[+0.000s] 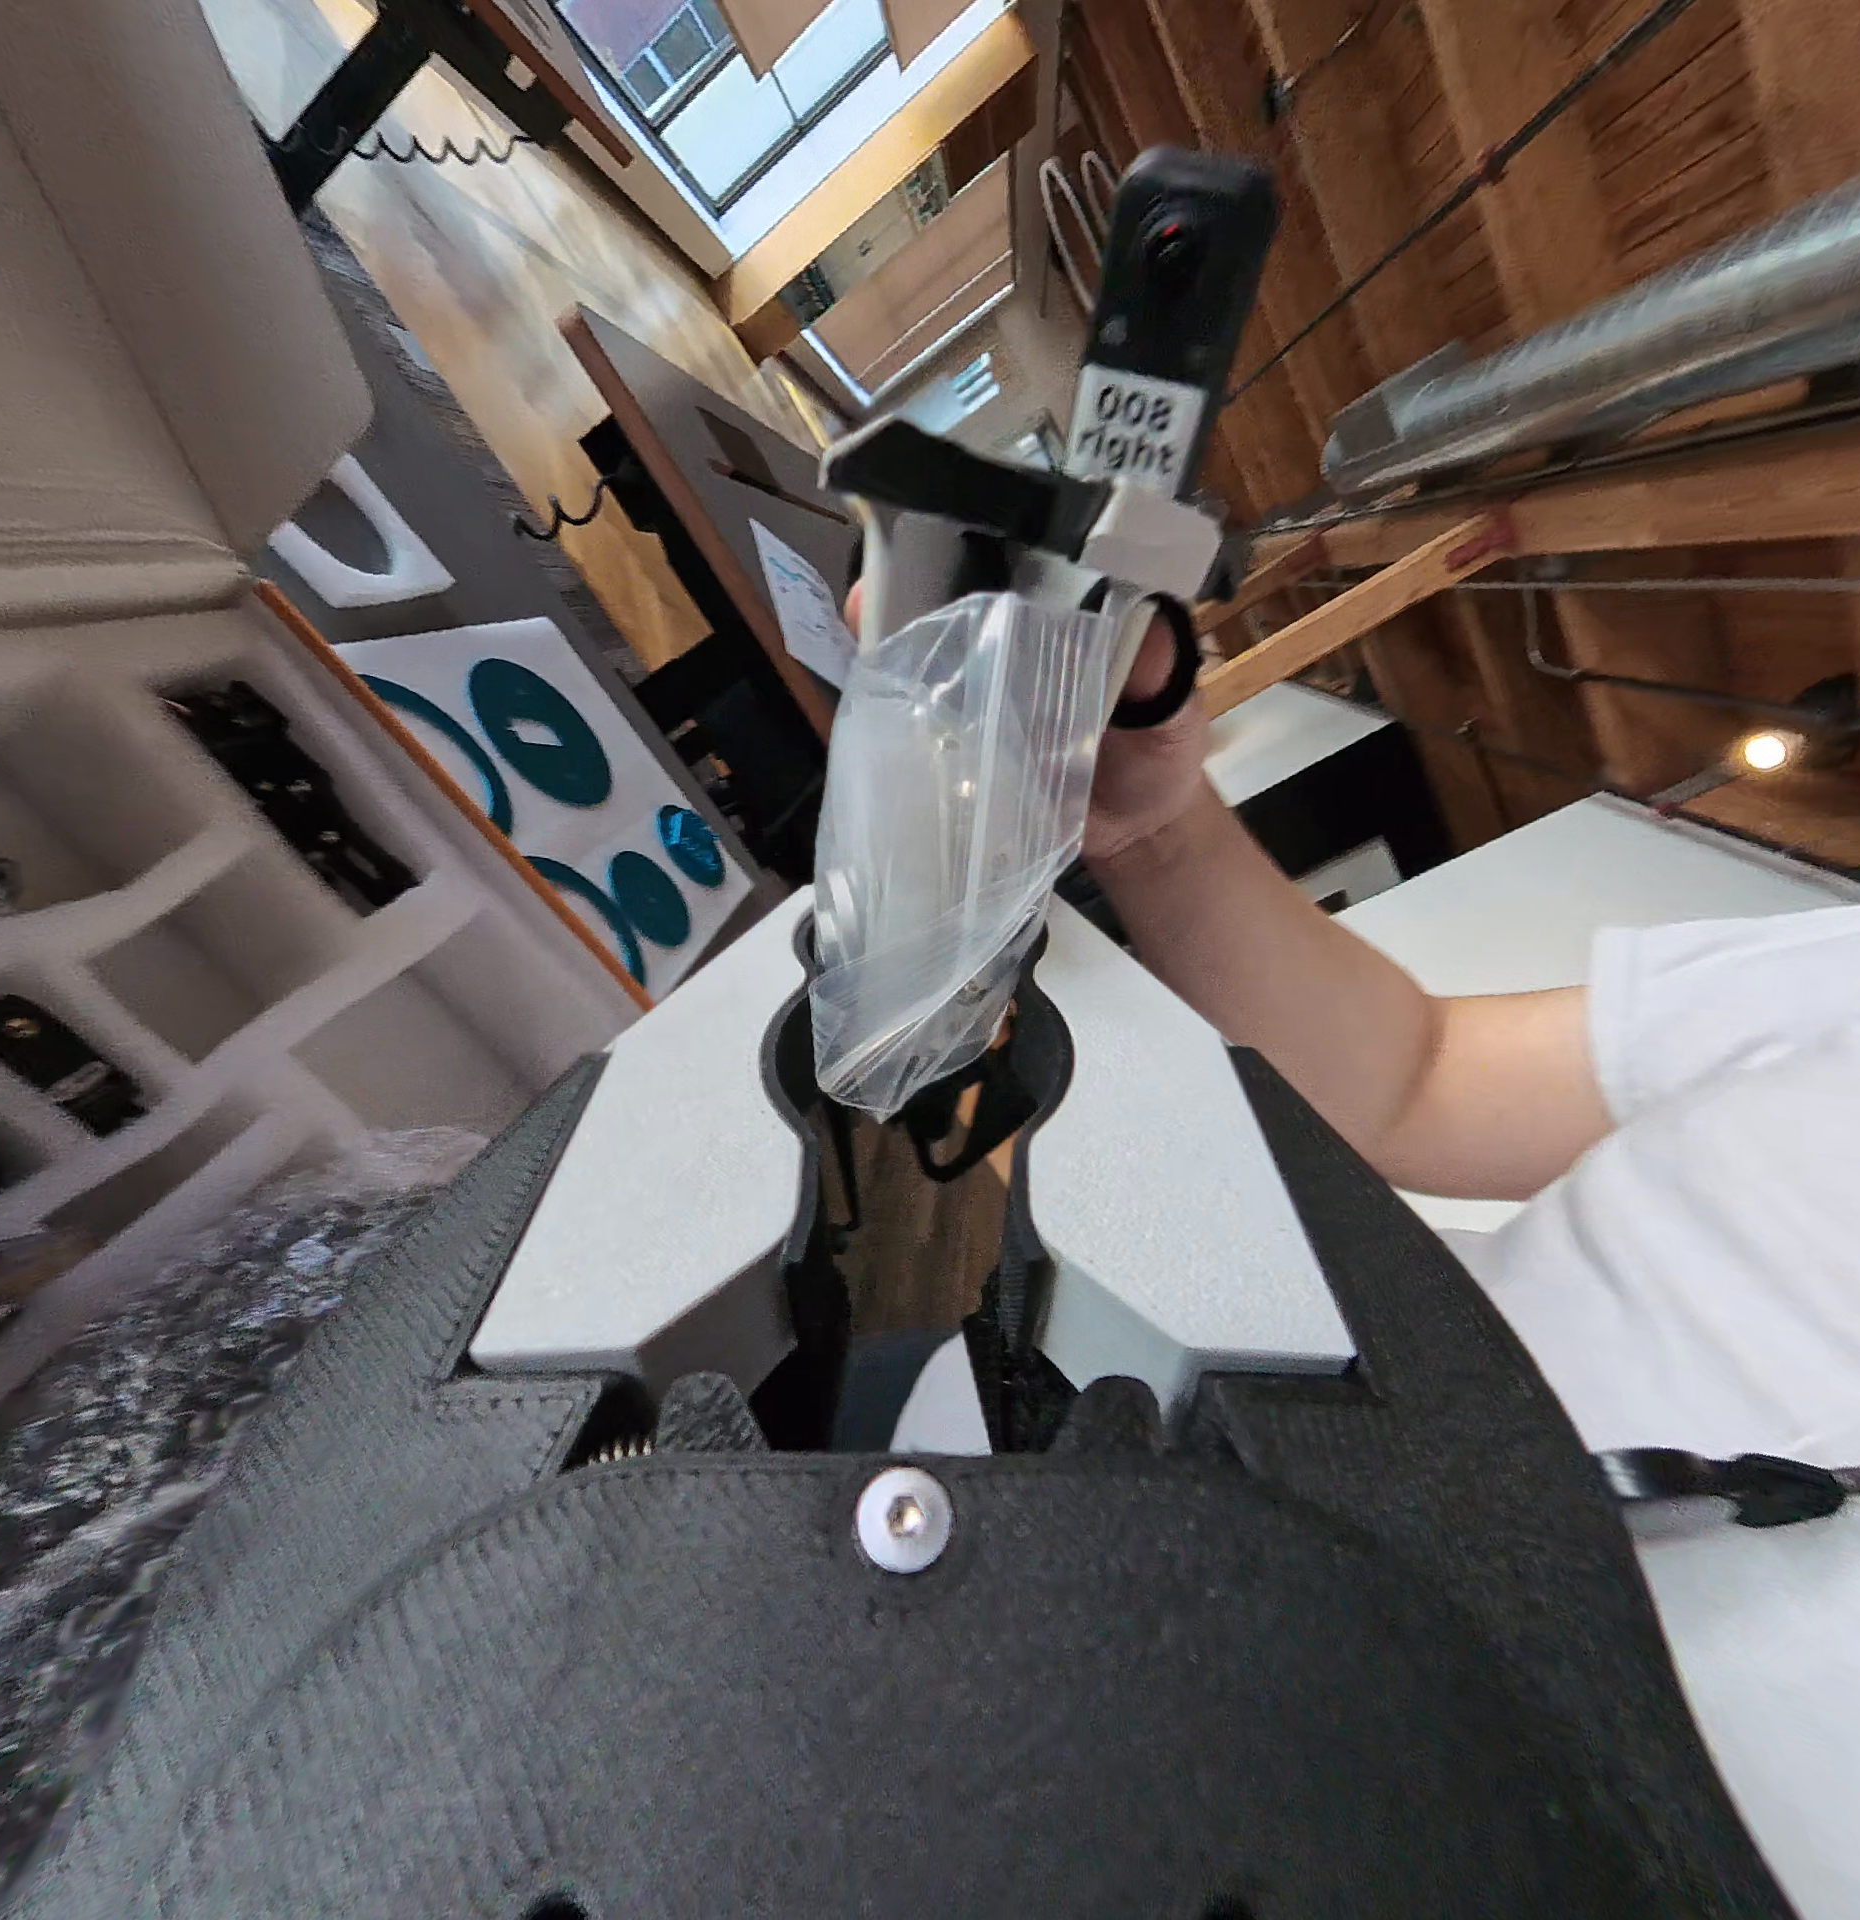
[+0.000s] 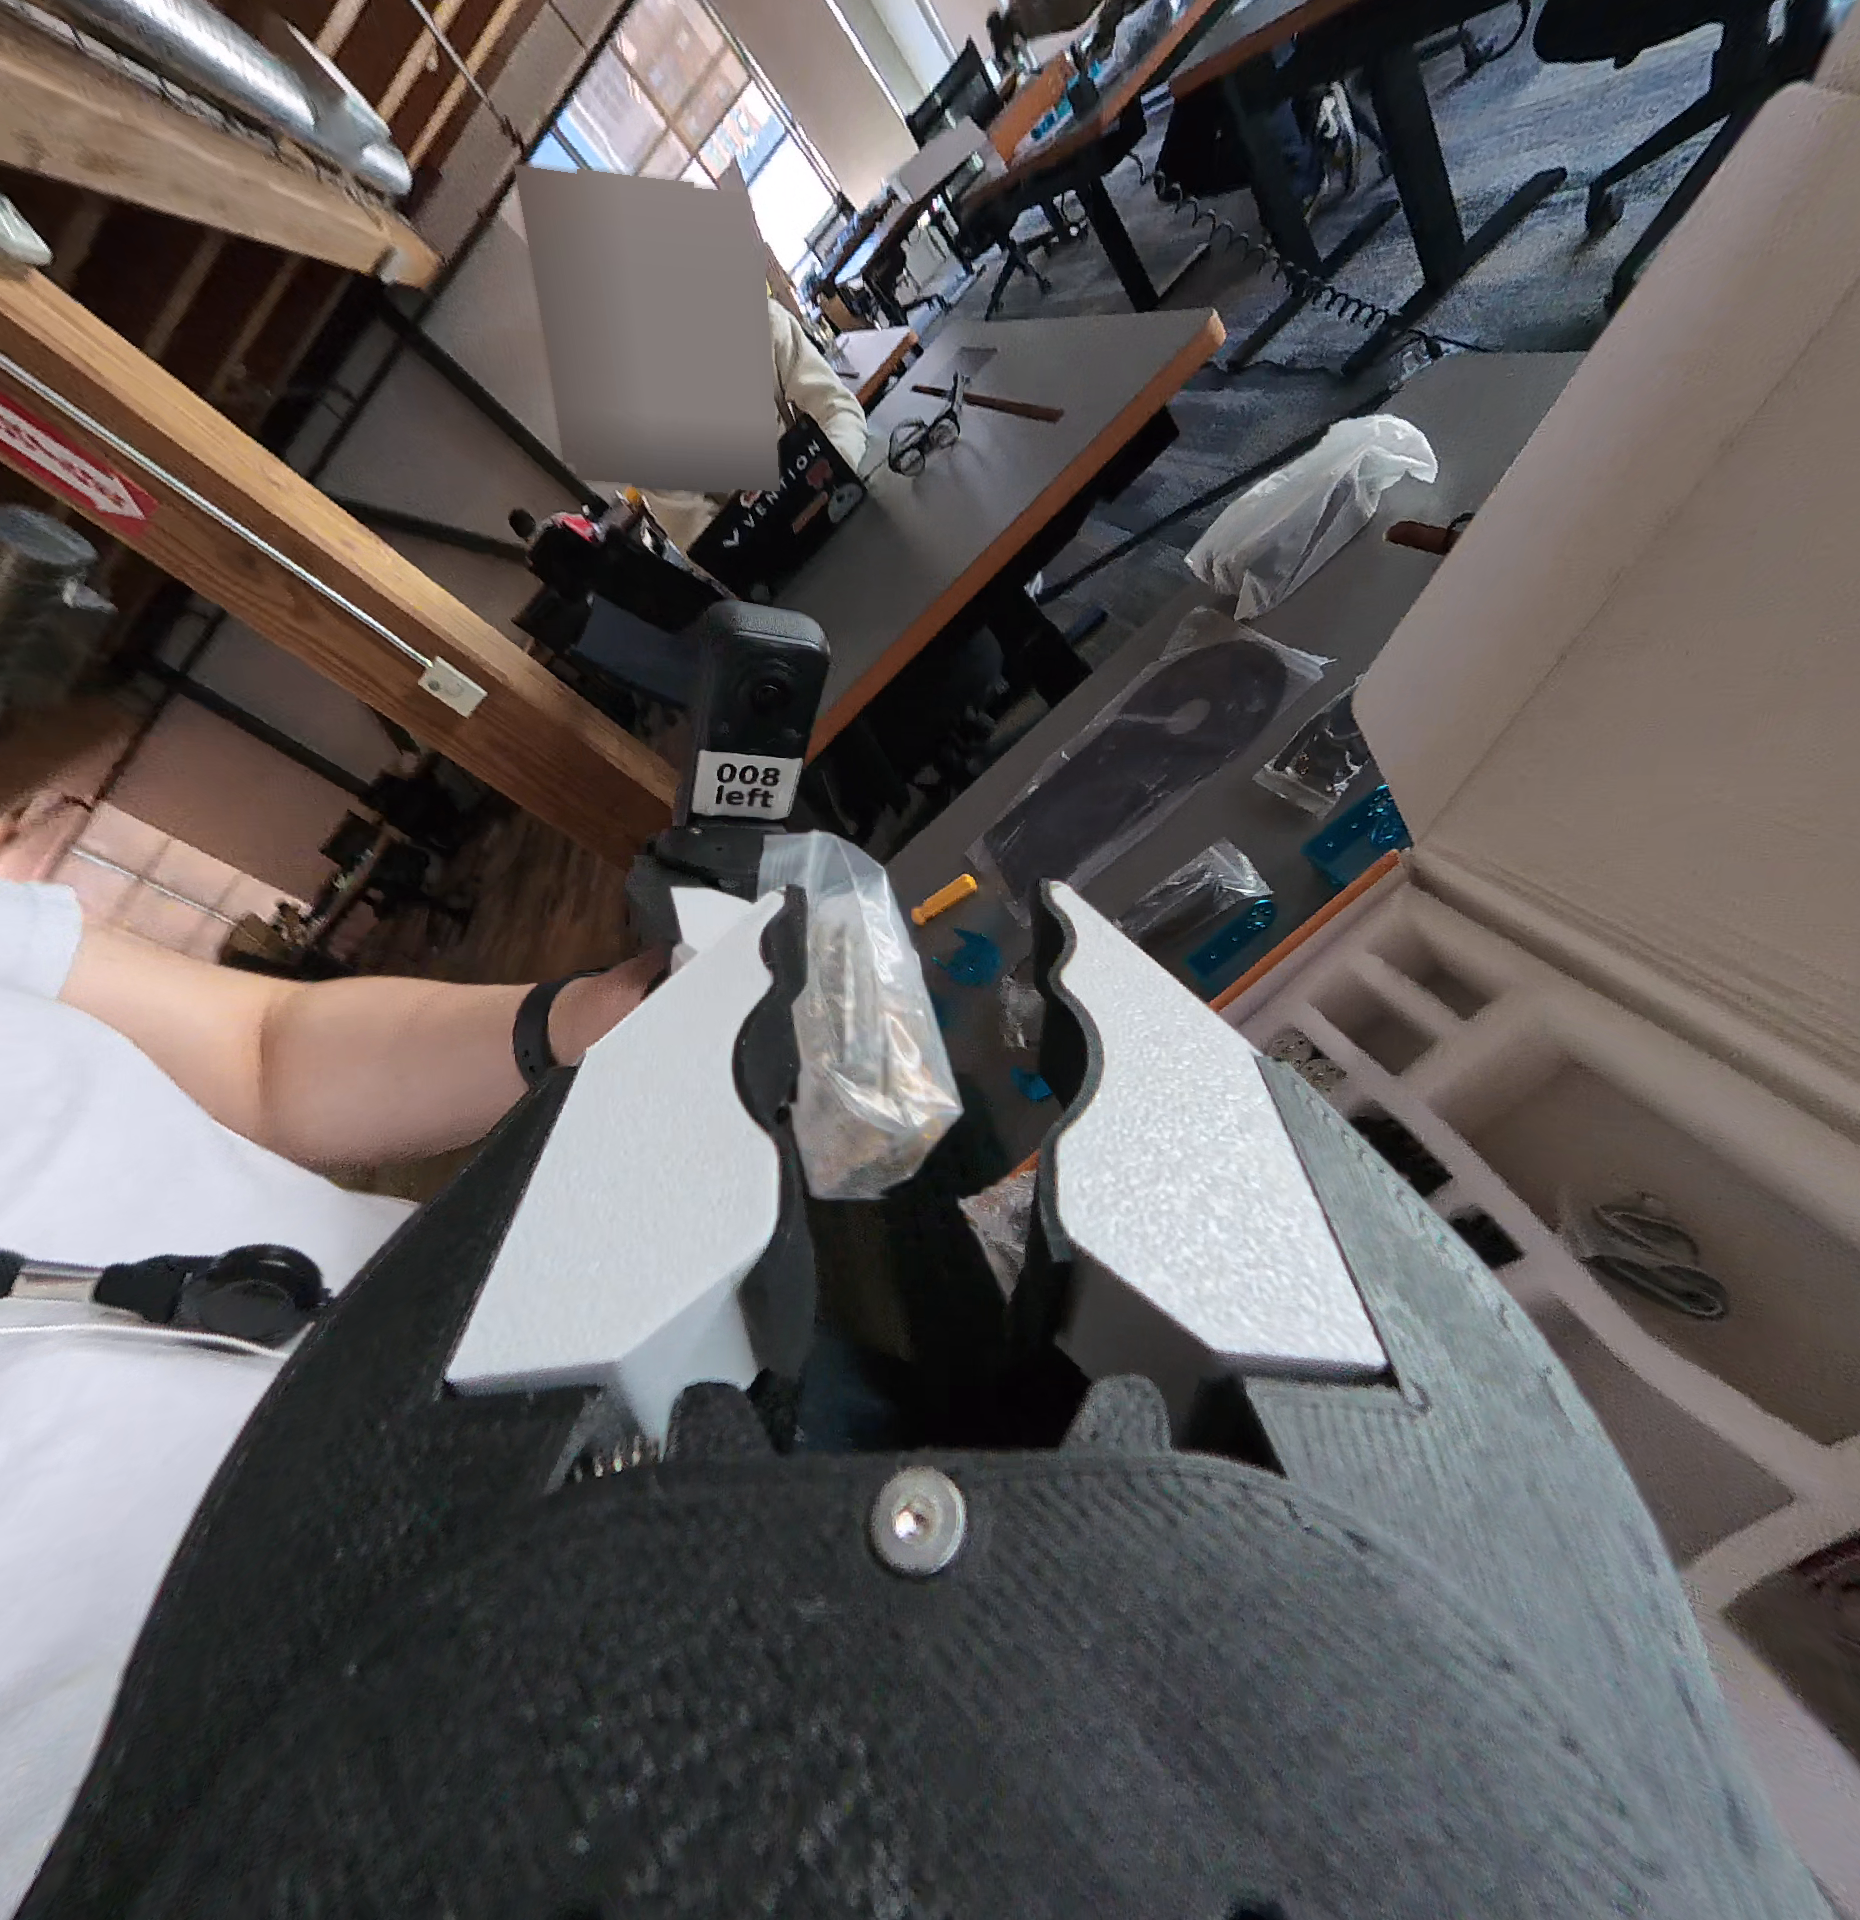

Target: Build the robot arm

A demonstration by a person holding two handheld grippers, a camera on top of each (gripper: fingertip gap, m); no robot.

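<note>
A clear zip bag (image 1: 936, 810) holding small metal screws hangs in the air between the two grippers. My left gripper (image 1: 921, 925) is closed on one end of it, and the bag fills the gap between its tips. In the right wrist view the bag (image 2: 869, 1029) lies inside the jaws of my right gripper (image 2: 921, 899), which stand wide apart; it rests against the left finger (image 2: 677, 1122) and is clear of the other. The left gripper (image 2: 713, 894) shows behind the bag. The right gripper (image 1: 1009, 540), held by a hand, shows beyond the bag in the left wrist view.
A beige foam tray (image 2: 1508, 1132) with compartments of black parts stands close by. On the grey table (image 2: 1445, 582) lie blue metal plates (image 2: 1357, 831), bagged black parts (image 2: 1144, 769), an orange piece (image 2: 941, 899) and a white bag (image 2: 1310, 499). White foam with teal rings (image 1: 552, 748) lies nearby.
</note>
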